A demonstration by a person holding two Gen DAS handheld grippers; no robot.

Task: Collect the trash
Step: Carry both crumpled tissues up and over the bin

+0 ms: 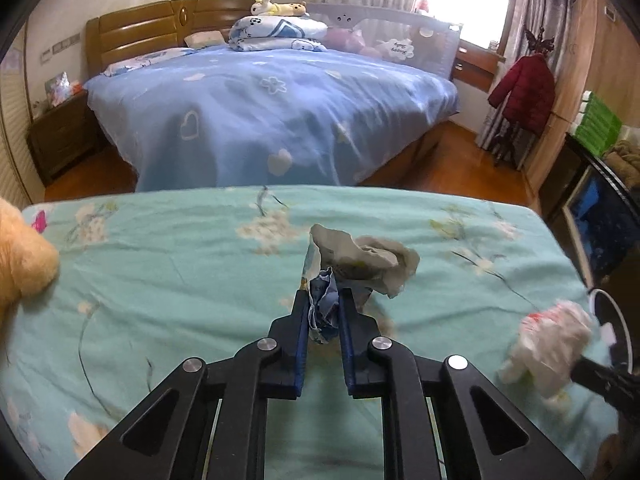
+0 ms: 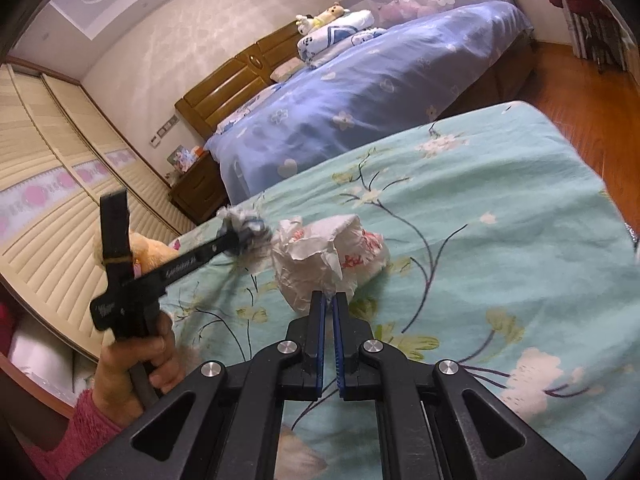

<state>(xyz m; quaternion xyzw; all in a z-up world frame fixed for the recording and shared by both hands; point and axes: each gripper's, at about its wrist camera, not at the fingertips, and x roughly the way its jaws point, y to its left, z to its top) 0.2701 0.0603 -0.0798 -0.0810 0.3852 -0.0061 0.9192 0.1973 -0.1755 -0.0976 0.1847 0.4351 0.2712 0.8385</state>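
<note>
My left gripper (image 1: pixel 324 298) is shut on a crumpled grey and blue paper wrapper (image 1: pixel 360 258) and holds it just above the green floral sheet (image 1: pixel 180 264). It also shows in the right wrist view (image 2: pixel 230 234), with the wrapper (image 2: pixel 246 226) at its tips. My right gripper (image 2: pixel 329 300) is shut on the edge of a crumpled white plastic bag with red print (image 2: pixel 324 256), which rests on the sheet (image 2: pixel 500 208). The bag shows blurred at the right of the left wrist view (image 1: pixel 550 344), held by the right gripper (image 1: pixel 576 366).
A tan plush toy (image 1: pixel 20 260) lies at the sheet's left edge. Beyond stands a bed with a blue cover (image 1: pixel 272 112), a dark nightstand (image 1: pixel 64 136) and wood floor (image 1: pixel 460 164). A round black bin rim (image 1: pixel 612 320) is at the right.
</note>
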